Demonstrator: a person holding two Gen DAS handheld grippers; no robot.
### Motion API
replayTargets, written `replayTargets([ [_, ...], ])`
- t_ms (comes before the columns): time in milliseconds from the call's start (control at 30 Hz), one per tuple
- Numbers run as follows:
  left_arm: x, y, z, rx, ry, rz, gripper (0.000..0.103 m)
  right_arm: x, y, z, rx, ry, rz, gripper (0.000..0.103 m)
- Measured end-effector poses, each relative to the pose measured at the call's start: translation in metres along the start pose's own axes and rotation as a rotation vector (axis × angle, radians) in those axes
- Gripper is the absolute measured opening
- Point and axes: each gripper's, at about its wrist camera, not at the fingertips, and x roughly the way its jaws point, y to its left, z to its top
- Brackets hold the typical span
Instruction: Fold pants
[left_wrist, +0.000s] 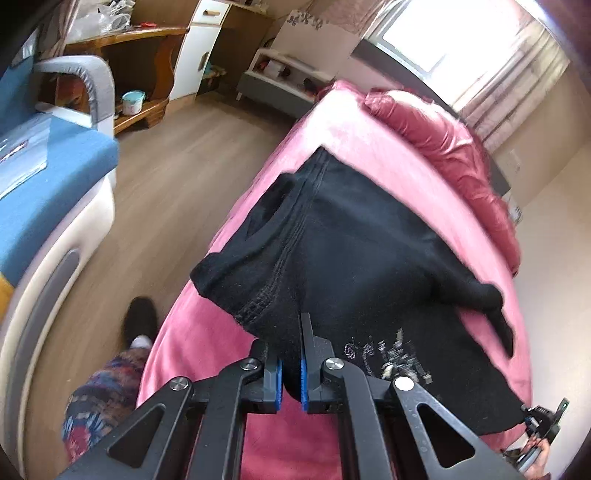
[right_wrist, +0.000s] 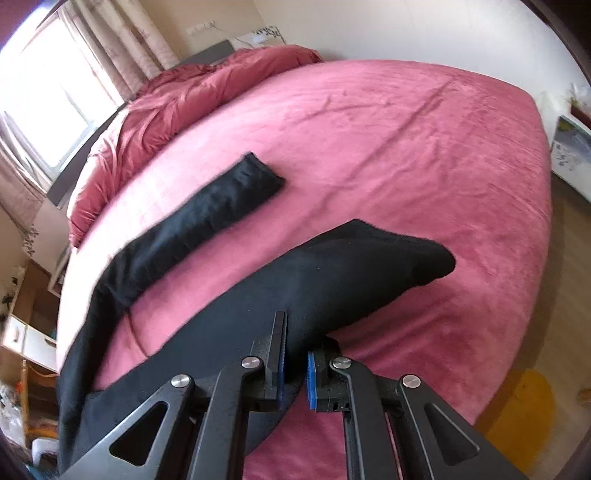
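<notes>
Black pants (left_wrist: 362, 251) lie on a pink bed (left_wrist: 332, 125). In the left wrist view the waist end with a sparkly print is nearest. My left gripper (left_wrist: 291, 354) is shut on the pants' waist edge, with black cloth pinched between its blue pads. In the right wrist view the two legs spread apart: one leg (right_wrist: 207, 218) lies flat farther off, the other leg (right_wrist: 351, 269) rises toward me. My right gripper (right_wrist: 297, 354) is shut on this nearer leg, lifting it off the bed. The right gripper also shows in the left wrist view (left_wrist: 543, 424) at the pants' far corner.
A bunched red duvet (right_wrist: 192, 92) lies at the head of the bed under a bright window. A blue sofa (left_wrist: 48, 184) and wooden shelves (left_wrist: 140, 74) stand across the wood floor. The person's leg and foot (left_wrist: 136, 325) stand beside the bed.
</notes>
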Motion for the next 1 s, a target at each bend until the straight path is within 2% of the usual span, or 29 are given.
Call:
replayTargets([
  [33,0.007,0.003,-0.008,0.008,0.046,0.02,0.006,0.004,-0.003,-0.002,0.002,0.013,-0.015,0.009],
  [133,0.019,0.005,-0.021,0.04,0.097,0.071,0.006,0.022,-0.018,-0.014,-0.001,0.071,-0.089,0.009],
  [233,0.026,0.005,-0.018,0.046,0.114,0.095,0.008,0.036,-0.027,-0.023,0.02,0.107,-0.12,0.009],
  [267,0.029,0.004,-0.016,0.056,0.129,0.102,0.01,0.039,-0.027,-0.024,0.02,0.114,-0.123,0.009],
  [333,0.027,0.003,-0.013,0.065,0.133,0.12,0.023,0.041,-0.025,-0.024,0.015,0.122,-0.132,0.01],
  [400,0.018,0.005,-0.01,0.08,0.125,0.134,0.027,0.034,-0.022,-0.021,0.007,0.112,-0.127,0.018],
  [433,0.012,0.009,-0.01,0.08,0.12,0.134,0.029,0.032,-0.021,-0.02,0.002,0.106,-0.133,0.03],
  [467,0.003,0.012,-0.008,0.078,0.107,0.134,0.029,0.027,-0.02,-0.019,-0.004,0.096,-0.139,0.048],
  [500,-0.003,0.015,-0.008,0.077,0.095,0.135,0.029,0.019,-0.018,-0.017,-0.013,0.074,-0.151,0.055],
  [533,-0.013,0.018,-0.001,0.074,0.067,0.135,0.029,0.013,-0.016,-0.016,-0.023,0.054,-0.161,0.059],
  [633,-0.03,0.018,0.02,0.076,-0.003,0.129,0.029,-0.011,0.005,-0.014,-0.111,-0.03,-0.196,0.059],
  [700,-0.032,0.014,0.043,0.075,-0.03,0.094,0.029,-0.021,0.022,-0.016,-0.154,-0.049,-0.159,0.059],
  [767,-0.021,0.007,0.072,0.062,-0.029,0.068,0.029,-0.022,0.047,-0.023,-0.204,-0.023,-0.065,0.06],
  [867,0.003,-0.005,0.106,0.027,-0.011,0.034,0.035,-0.011,0.095,-0.045,-0.312,0.052,0.055,0.06],
  [1000,0.05,-0.025,0.145,0.013,0.043,0.022,0.035,0.012,0.151,-0.08,-0.409,0.161,0.172,0.06],
])
